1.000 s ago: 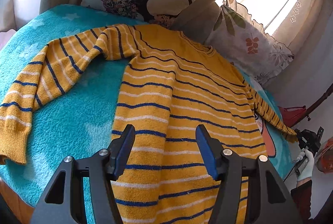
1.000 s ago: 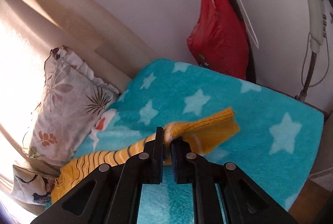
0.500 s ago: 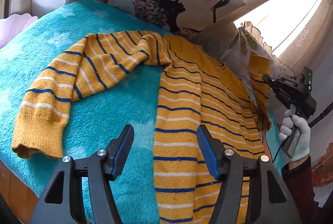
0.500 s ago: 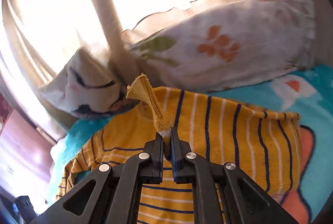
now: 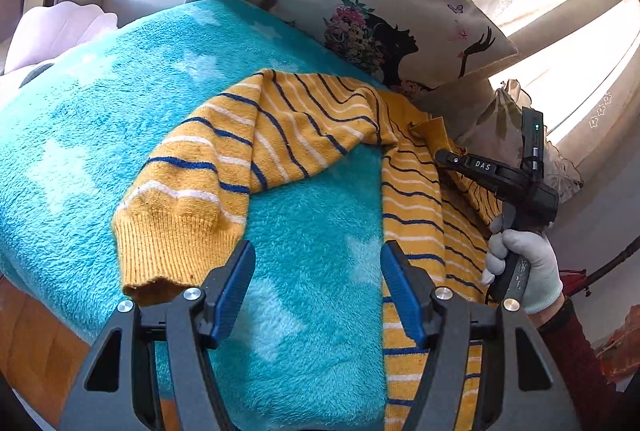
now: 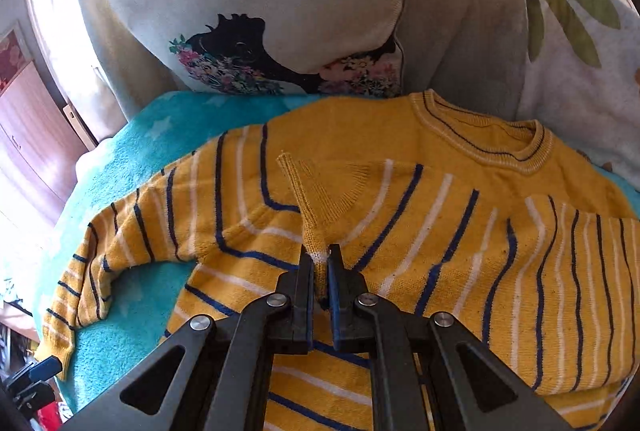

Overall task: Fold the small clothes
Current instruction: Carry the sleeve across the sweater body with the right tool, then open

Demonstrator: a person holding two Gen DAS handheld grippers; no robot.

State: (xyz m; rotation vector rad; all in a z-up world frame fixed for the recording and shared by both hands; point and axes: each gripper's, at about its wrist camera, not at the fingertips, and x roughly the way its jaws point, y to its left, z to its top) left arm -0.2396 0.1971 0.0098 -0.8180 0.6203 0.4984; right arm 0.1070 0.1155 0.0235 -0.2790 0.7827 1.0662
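A small yellow sweater [image 6: 440,231] with blue and white stripes lies on a turquoise star blanket [image 5: 312,215]. My right gripper [image 6: 321,271] is shut on the cuff [image 6: 320,199] of the sweater's right sleeve, which is folded across the chest. In the left wrist view the right gripper [image 5: 444,155] is held over the sweater's body [image 5: 416,207]. My left gripper [image 5: 318,287] is open and empty, over the blanket between the left sleeve's cuff [image 5: 172,243] and the body. The left sleeve [image 5: 260,139] lies spread out to the side.
A pillow with a woman's silhouette [image 6: 260,27] and a leaf-print pillow [image 6: 572,31] lean against curtains behind the sweater. The bed's wooden edge [image 5: 36,343] is at lower left. A pink cushion [image 5: 52,31] lies far left.
My right gripper has carried the right sleeve's cuff up and over onto the sweater's chest. My left gripper has shifted left, from over the body towards the left sleeve's cuff, staying open.
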